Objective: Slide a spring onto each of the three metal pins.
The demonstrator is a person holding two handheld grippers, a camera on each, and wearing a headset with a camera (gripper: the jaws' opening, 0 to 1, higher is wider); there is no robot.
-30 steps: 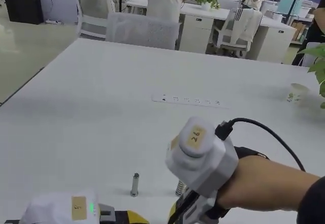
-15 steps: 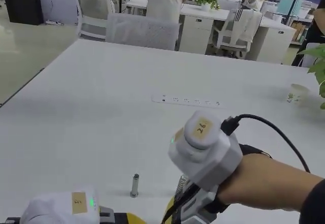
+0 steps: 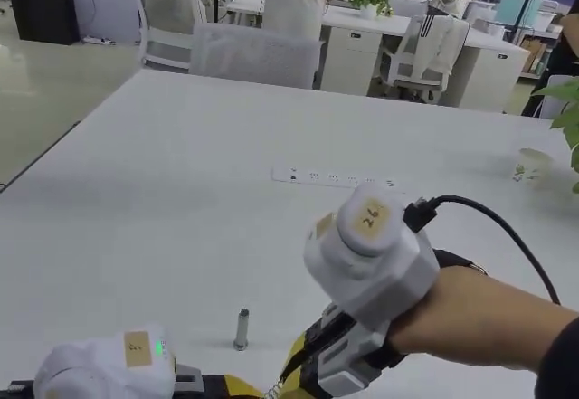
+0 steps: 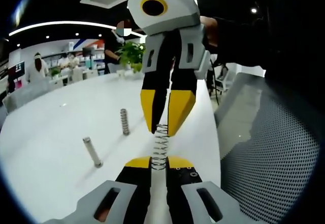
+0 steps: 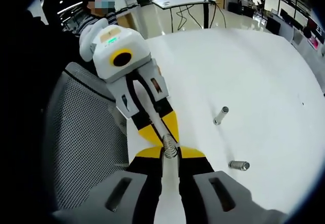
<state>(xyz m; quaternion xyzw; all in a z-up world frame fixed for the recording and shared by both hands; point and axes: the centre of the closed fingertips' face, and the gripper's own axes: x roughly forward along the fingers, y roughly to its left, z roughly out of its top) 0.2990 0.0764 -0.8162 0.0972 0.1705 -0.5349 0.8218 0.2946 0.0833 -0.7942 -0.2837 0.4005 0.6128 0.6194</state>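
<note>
Smooth white tabletop (image 3: 181, 191); left tool (image 4: 159, 164) and right tool (image 5: 171, 154) pinch one coiled spring (image 4: 160, 145).

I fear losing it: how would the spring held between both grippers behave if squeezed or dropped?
The spring has thin, open coils, so it probably bends and compresses easily. It looks small beside the left gripper and right gripper, so likely very light. Being round, it would probably roll on the smooth table.

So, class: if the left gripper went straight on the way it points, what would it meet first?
Past the spring it grips, the right gripper, facing it tip to tip; they look nearly touching, though depth is unclear.
</note>
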